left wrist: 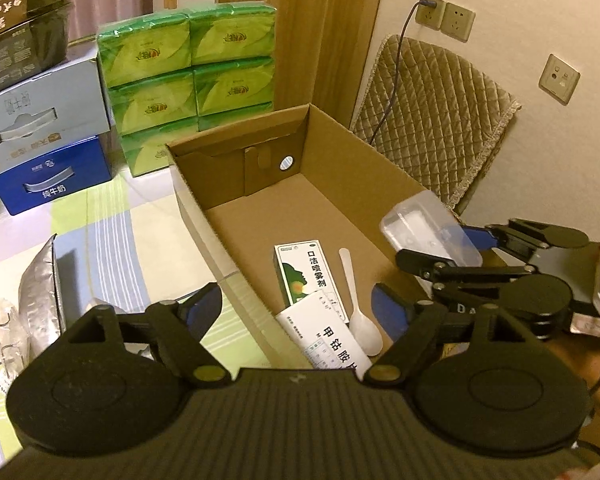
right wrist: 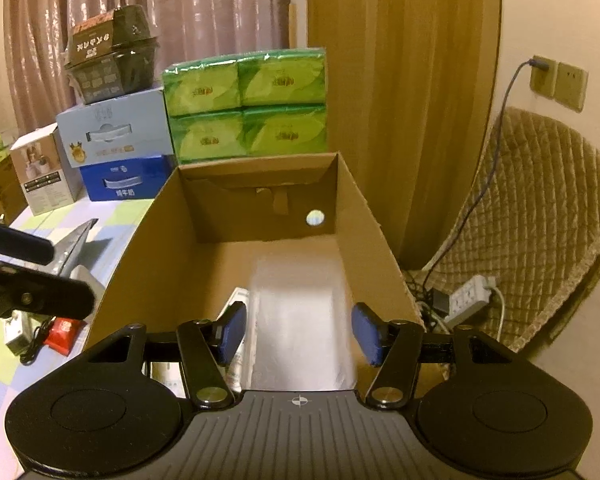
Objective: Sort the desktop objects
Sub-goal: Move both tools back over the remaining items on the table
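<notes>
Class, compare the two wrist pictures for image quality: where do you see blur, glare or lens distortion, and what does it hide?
Right wrist view: the clear plastic box between the right claw pads is a washed-out, blurred glare patch. Left wrist view: the same box is sharper, and print on the medicine box is readable. Both views: fisheye bends the cardboard box walls and darkens the corners.

My cardboard box (left wrist: 236, 184) was matt brown corrugated paper. Low in the frame a white plastic spoon (left wrist: 358, 312) looked smooth and faintly glossy. At right, the clear plastic case (left wrist: 428, 226) shone. Upper left, the green tissue packs (left wrist: 188, 80) wore glossy film.
</notes>
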The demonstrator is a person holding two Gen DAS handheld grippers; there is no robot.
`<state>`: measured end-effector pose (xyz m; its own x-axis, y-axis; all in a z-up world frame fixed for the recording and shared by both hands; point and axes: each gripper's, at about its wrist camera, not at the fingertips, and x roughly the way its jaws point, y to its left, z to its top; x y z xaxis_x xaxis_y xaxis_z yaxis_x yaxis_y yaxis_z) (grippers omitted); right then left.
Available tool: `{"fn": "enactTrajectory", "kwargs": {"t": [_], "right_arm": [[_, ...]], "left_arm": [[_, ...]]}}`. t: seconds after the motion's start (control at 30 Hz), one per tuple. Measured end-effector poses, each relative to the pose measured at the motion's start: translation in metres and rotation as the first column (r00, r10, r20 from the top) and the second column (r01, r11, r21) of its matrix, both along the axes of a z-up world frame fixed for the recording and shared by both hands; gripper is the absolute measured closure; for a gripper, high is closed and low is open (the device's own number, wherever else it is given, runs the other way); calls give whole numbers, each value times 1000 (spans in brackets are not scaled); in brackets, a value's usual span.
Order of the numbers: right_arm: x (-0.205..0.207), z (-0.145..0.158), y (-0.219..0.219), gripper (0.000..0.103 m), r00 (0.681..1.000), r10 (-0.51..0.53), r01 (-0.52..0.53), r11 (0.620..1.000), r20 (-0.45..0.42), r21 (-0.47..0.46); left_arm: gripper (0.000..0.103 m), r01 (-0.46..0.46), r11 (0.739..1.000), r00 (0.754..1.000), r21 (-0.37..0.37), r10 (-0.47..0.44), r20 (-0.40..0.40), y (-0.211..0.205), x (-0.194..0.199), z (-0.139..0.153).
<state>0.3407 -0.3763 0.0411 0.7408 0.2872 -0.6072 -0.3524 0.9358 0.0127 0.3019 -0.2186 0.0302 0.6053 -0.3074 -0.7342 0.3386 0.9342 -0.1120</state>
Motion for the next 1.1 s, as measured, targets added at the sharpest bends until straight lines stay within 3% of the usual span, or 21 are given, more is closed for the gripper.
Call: {"fn": "enactTrajectory", "kwargs": {"t": [0.1, 0.67, 1.1], "right_arm": [[-5, 2, 1, 34, 1000, -5, 5, 1000, 16, 13], [-83, 24, 31, 27, 999, 50, -51, 995, 9, 89], [-144, 27, 94, 18, 984, 179, -177, 977, -8, 122]], "left_arm": [[21, -7, 1000, 1000, -8, 7, 1, 7, -3, 1], [16, -110, 994, 994, -16, 110, 16, 80, -63, 1], [12, -297, 954, 955, 39, 297, 1, 184, -141, -15]]}}
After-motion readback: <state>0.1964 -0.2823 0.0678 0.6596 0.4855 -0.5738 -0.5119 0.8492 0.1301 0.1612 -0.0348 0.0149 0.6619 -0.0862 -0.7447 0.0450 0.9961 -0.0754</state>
